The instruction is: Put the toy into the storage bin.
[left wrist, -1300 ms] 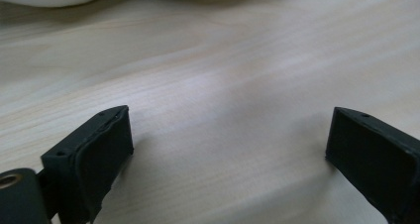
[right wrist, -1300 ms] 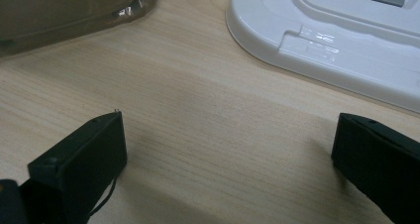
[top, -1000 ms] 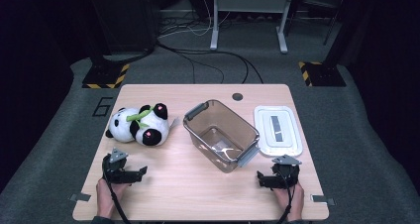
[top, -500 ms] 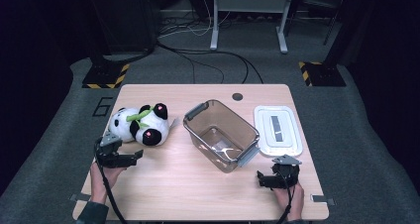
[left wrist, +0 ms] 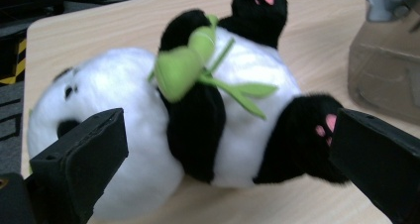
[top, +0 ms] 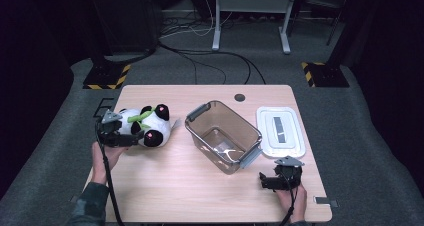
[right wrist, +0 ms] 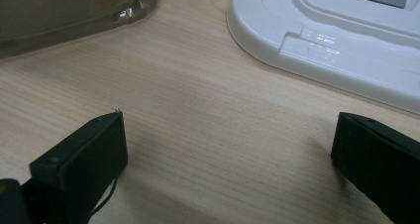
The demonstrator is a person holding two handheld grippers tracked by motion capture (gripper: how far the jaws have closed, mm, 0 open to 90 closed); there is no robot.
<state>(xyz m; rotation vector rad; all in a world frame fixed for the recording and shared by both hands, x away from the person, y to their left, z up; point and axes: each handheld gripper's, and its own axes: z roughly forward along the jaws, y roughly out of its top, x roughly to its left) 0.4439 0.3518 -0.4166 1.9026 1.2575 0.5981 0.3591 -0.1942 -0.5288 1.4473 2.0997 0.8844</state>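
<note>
the left gripper (left wrist: 223, 184), fingers gaping wide and holding nothing, is closing in on the plush panda (left wrist: 198, 115) lying near the desk's left edge; soft, light, squashy, best pinched across its belly.

- I see a light wooden table (top: 200, 186) with rounded corners, standing on grey carpet (top: 360, 116).
- Near its far edge I make out a small dark round cap (top: 240, 97) set in the top.
- A stuffed panda (top: 145, 126) lies on its back at the left side, its pink-soled feet toward the middle and a green leaf across its chest.
- A clear brown plastic bin (top: 222, 136) with grey handles sits in the middle, turned at an angle, open at the top.
- I see a white lid (top: 280, 132) lying flat at the right, just beside the bin, apart from it.
</note>
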